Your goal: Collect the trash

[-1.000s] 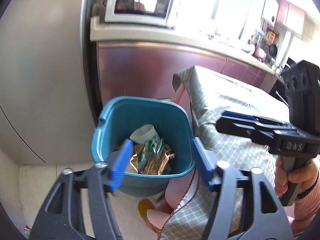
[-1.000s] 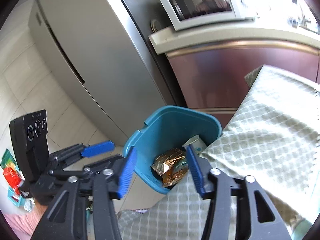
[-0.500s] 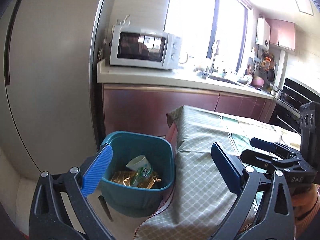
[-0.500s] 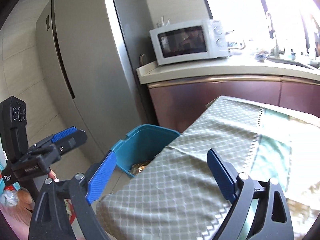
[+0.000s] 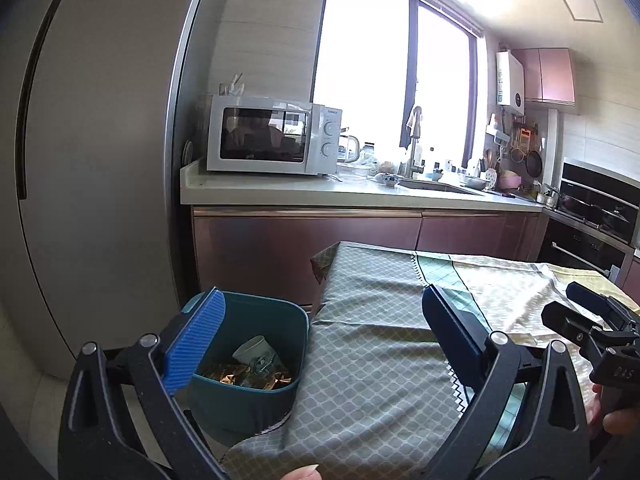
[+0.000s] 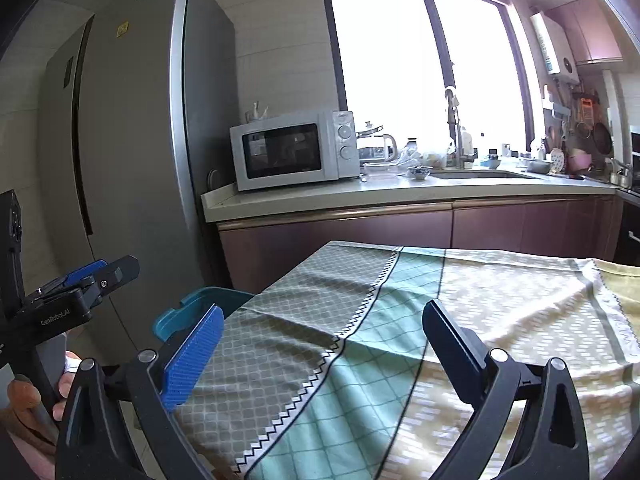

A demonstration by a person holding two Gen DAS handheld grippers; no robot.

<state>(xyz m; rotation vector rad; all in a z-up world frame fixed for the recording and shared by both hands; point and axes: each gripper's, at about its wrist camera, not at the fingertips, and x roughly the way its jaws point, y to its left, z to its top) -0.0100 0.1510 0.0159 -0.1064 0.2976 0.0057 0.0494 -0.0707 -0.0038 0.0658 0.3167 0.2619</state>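
Observation:
A teal trash bin (image 5: 260,320) stands on the floor at the table's left end, holding a white paper cup (image 5: 254,348) and gold and green wrappers (image 5: 240,374). In the right wrist view only the bin's rim (image 6: 188,312) shows past the tablecloth. My left gripper (image 5: 320,340) is open and empty, raised above the bin and the table edge. My right gripper (image 6: 320,354) is open and empty over the tablecloth. Each gripper shows in the other's view: the right one (image 5: 580,316) at far right, the left one (image 6: 96,276) at far left.
The table wears a checked green and yellow cloth (image 6: 460,304). A tall grey fridge (image 5: 92,160) stands left of the bin. A counter with a microwave (image 5: 272,140), a sink (image 5: 436,186) and dishes runs behind. An oven (image 5: 596,208) is at right.
Both grippers have risen and pulled back from the bin toward the table. Both jaws have opened wider. The bin now sits lower and smaller in both views.

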